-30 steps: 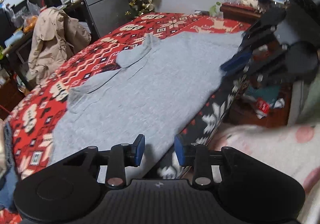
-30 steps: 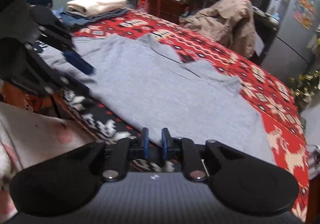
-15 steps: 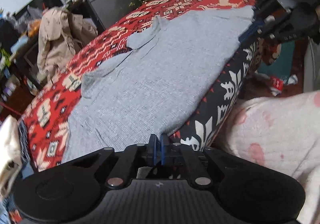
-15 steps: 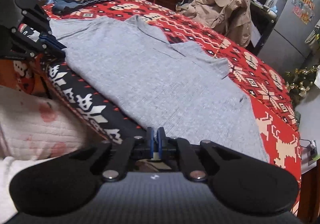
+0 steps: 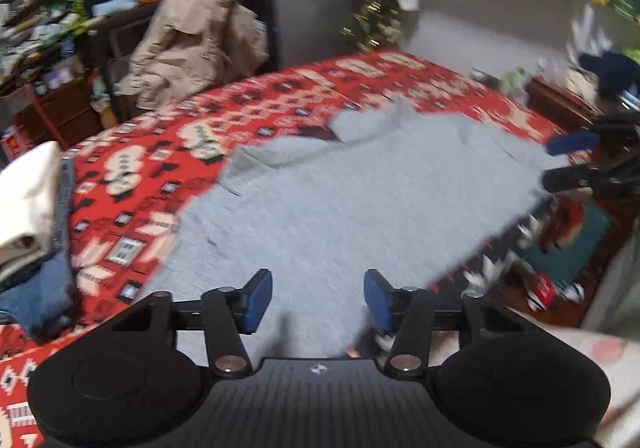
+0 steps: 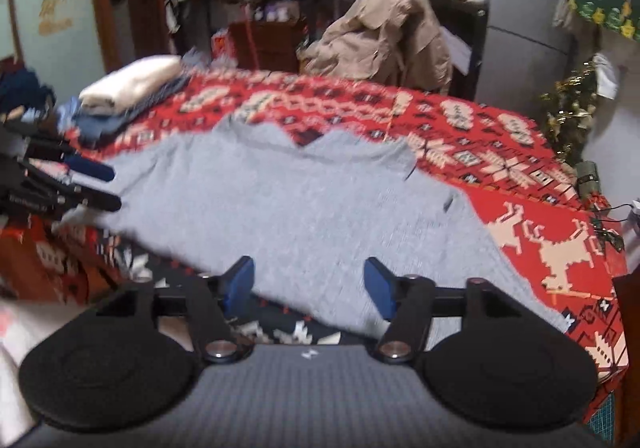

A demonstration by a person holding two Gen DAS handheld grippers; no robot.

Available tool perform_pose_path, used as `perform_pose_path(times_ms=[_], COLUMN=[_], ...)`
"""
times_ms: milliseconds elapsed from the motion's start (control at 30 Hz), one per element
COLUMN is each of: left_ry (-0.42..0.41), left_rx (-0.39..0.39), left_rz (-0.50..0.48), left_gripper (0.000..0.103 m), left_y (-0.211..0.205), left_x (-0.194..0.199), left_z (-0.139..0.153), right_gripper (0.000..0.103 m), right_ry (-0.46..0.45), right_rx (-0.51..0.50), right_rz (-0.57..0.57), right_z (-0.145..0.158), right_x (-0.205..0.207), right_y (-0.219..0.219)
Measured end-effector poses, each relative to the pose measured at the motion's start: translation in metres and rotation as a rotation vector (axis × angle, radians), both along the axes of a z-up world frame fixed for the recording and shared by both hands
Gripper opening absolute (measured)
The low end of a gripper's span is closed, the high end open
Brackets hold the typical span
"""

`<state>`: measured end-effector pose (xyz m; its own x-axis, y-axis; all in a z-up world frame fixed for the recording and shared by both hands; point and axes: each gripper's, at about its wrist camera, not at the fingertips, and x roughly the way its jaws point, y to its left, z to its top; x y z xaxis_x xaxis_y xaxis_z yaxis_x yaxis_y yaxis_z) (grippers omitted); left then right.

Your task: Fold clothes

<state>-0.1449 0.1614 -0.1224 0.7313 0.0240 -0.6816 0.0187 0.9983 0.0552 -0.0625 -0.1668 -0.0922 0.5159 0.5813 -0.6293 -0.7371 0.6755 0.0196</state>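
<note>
Between the parting jaws of the left gripper (image 5: pixel 318 300) nothing is gripped; the right gripper (image 6: pixel 310 284) is likewise opening and empty. Both hover over the near edge of the bed (image 6: pixel 540 183), where the grey shirt (image 5: pixel 360 199) lies spread flat. Folded clothes (image 6: pixel 128 83) sit at its far left corner.

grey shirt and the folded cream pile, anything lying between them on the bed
In the right wrist view, only bare red patterned blanket separates the grey shirt from the folded cream pile.
</note>
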Motion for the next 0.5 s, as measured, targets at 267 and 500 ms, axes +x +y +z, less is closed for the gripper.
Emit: perform_pose_path(times_ms=[267,500], left_ry=[-0.036,-0.061], left_rx=[0.051,0.171], left_rz=[0.092,-0.012], left_gripper=[0.051,0.055], left_y=[0.036,0.045], left_x=[0.02,0.051], left_z=[0.016,0.025], right_gripper=[0.094,0.102], right_ry=[-0.057,-0.117], right_rx=[0.038,-0.019], right_rz=[-0.067,-0.026], right_z=[0.021,0.032], right_x=[0.018,0.044], right_y=[0.002,0.012])
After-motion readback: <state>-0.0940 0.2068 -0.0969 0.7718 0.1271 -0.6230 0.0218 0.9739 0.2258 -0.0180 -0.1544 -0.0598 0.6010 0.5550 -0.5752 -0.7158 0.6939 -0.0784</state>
